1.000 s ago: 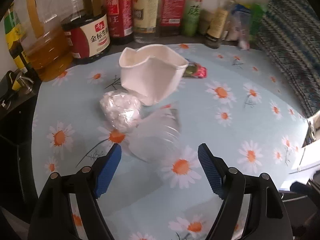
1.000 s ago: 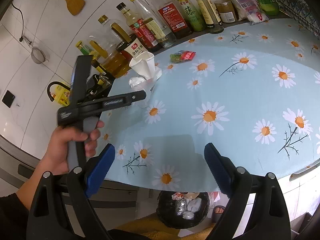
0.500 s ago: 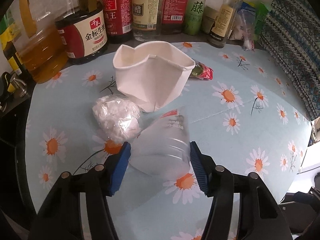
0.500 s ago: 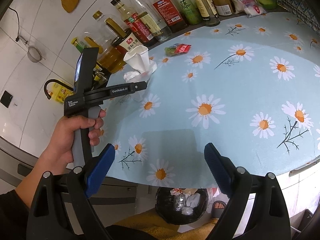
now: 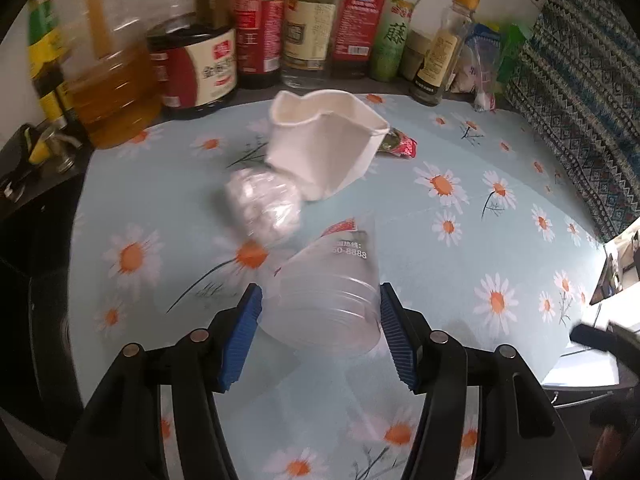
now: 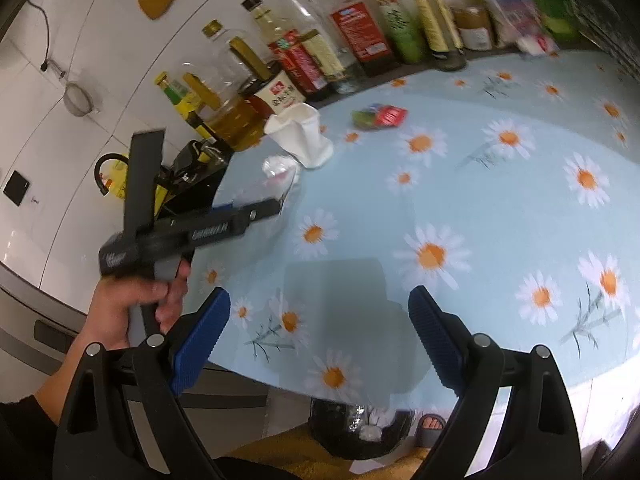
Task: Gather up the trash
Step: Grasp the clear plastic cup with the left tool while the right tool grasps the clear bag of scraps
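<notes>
Left wrist view: the left claw point(image 5: 320, 328) is clamped on a clear plastic cup point(image 5: 328, 300), seemingly just above the daisy-print tabletop point(image 5: 460, 264); a crumpled white paper cup point(image 5: 324, 144) and a wadded plastic bag point(image 5: 262, 204) lie beyond.

Right wrist view: the right claw point(image 6: 320, 336) stands apart, empty, over the tabletop's near edge; a black trash bin point(image 6: 360, 428) sits below.

The left wrist view looked steeply down, close over the pale-blue daisy-print tablecloth point(image 5: 460, 264), facing the row of sauce bottles point(image 5: 312, 20). The right wrist view sat farther back at the table's near edge, facing the same bottles; both showed the crumpled white paper cup point(image 5: 324, 144) point(image 6: 300, 134)
</notes>
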